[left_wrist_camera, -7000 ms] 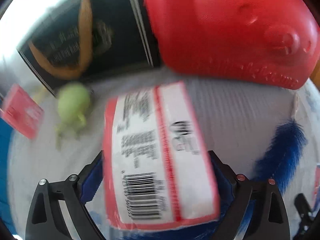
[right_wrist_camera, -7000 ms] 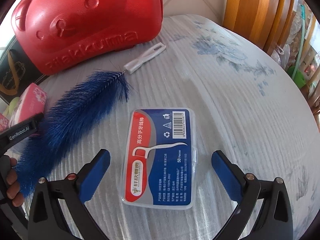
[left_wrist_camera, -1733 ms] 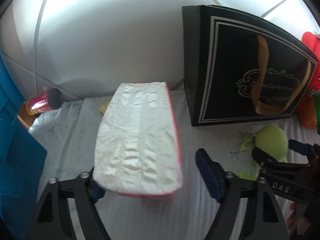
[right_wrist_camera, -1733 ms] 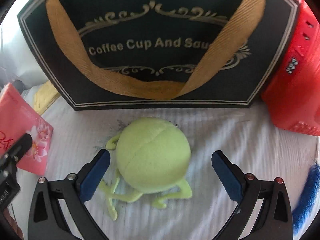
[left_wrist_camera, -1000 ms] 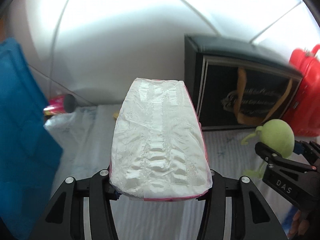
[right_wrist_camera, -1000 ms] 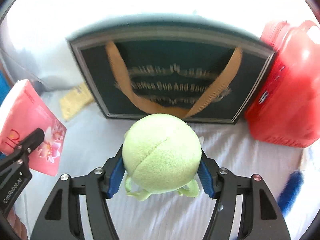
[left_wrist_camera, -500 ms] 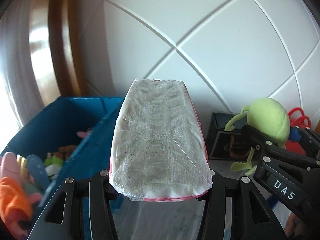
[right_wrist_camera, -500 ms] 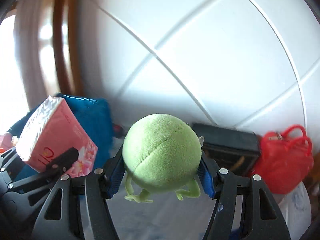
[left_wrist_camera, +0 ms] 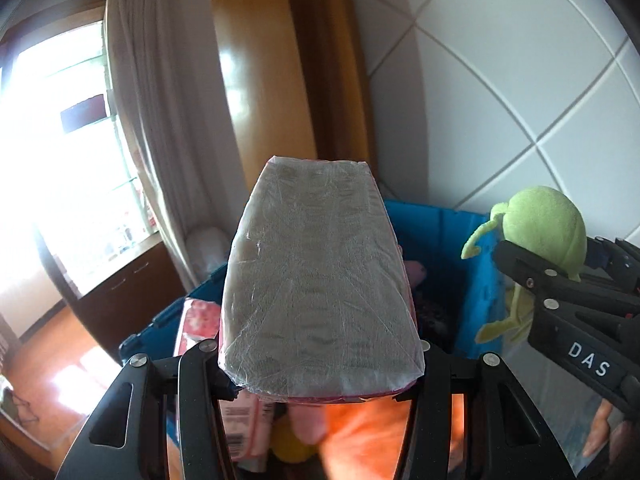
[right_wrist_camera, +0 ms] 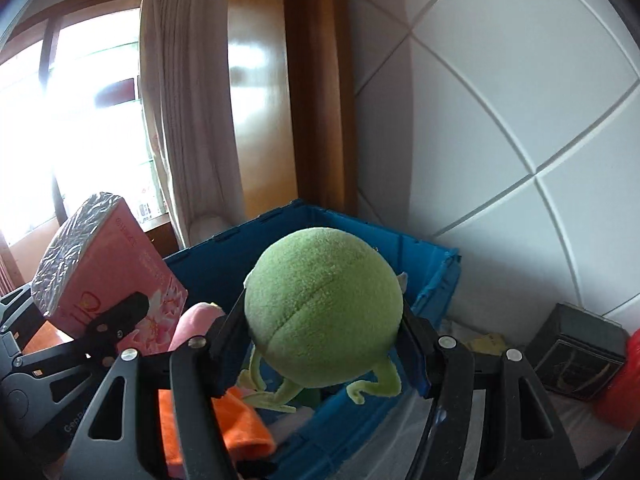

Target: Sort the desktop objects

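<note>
My left gripper [left_wrist_camera: 320, 364] is shut on a pink tissue pack [left_wrist_camera: 320, 288] wrapped in clear plastic and holds it up over the blue bin [left_wrist_camera: 440, 240]. The pack also shows at the left of the right wrist view [right_wrist_camera: 108, 256]. My right gripper [right_wrist_camera: 320, 344] is shut on a round green plush toy [right_wrist_camera: 324, 312] with thin legs, held above the blue bin [right_wrist_camera: 432, 280]. The toy also shows at the right of the left wrist view [left_wrist_camera: 544, 232].
The bin holds an orange cloth [right_wrist_camera: 240, 420], a pink soft toy [right_wrist_camera: 196, 320] and another pink pack [left_wrist_camera: 198, 320]. A black gift box [right_wrist_camera: 580, 356] and a red case [right_wrist_camera: 624, 384] stand on the table at the right. A tiled wall is behind, a window at the left.
Both grippers closed on their objects about a second ago, lifted them off the table and swung left. They now hang over the blue bin.
</note>
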